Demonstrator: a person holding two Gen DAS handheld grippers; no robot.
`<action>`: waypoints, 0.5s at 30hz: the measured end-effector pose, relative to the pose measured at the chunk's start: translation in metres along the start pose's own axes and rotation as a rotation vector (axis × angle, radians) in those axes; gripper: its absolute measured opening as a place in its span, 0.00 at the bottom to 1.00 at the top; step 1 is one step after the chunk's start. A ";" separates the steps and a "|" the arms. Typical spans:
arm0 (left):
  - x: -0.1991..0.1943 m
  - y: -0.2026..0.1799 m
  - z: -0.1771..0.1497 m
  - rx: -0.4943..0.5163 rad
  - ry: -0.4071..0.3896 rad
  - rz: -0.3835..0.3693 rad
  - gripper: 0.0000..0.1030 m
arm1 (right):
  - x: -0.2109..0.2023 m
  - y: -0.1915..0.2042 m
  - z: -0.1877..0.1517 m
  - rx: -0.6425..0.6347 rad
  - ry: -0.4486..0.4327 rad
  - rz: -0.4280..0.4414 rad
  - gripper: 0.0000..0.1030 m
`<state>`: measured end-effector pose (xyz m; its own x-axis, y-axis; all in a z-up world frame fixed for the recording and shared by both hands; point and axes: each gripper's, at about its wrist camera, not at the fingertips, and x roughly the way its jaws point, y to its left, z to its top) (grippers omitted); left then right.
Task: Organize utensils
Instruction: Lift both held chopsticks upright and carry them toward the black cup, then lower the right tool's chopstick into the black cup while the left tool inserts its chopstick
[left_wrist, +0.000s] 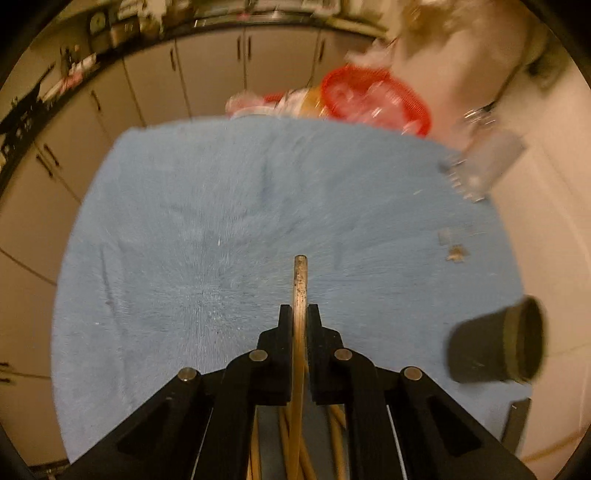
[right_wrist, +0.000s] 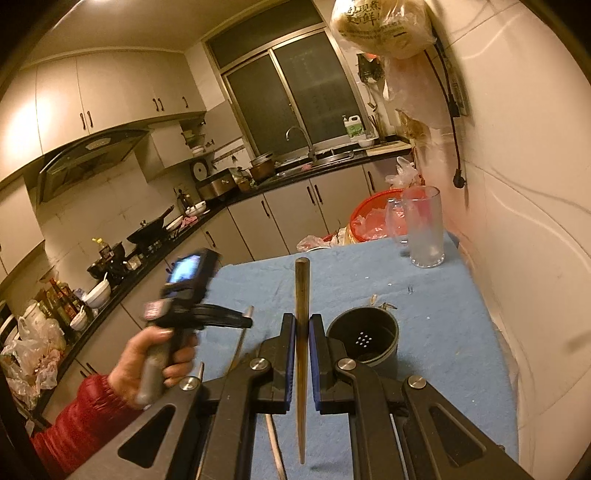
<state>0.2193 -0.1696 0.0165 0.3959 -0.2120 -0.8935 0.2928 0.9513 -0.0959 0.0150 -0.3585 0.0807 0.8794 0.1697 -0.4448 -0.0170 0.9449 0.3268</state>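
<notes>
Right hand-held gripper (right_wrist: 302, 325) clenched on chopstick (right_wrist: 302, 295) pointing away, left hand-held gripper (left_wrist: 299, 314) clamping metal chopstick (left_wrist: 300, 284) likewise, black holder (right_wrist: 364, 339) just right, blue-clothed table (right_wrist: 443, 314) open ahead.

A blue cloth (right_wrist: 424, 295) covers the tabletop, and a clear drinking glass (right_wrist: 424, 227) stands upright at its far right corner, close to the white wall (right_wrist: 517, 221). Just behind the glass sits a red basket (right_wrist: 369, 214) holding crumpled plastic. Farther back, a dark counter (right_wrist: 229, 199) carries pots and a sink faucet (right_wrist: 299, 138) below a window (right_wrist: 291, 96).
</notes>
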 end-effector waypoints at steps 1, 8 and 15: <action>-0.018 -0.004 -0.004 0.009 -0.033 -0.020 0.07 | -0.002 0.001 0.001 0.000 -0.006 -0.001 0.08; -0.104 -0.017 -0.031 0.073 -0.212 -0.140 0.07 | -0.019 0.007 0.005 -0.002 -0.041 -0.005 0.08; -0.140 -0.029 -0.036 0.127 -0.270 -0.117 0.07 | -0.037 0.013 0.006 -0.009 -0.069 -0.013 0.08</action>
<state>0.1239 -0.1596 0.1285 0.5651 -0.3863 -0.7290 0.4498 0.8850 -0.1203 -0.0145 -0.3538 0.1062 0.9102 0.1377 -0.3906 -0.0091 0.9495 0.3135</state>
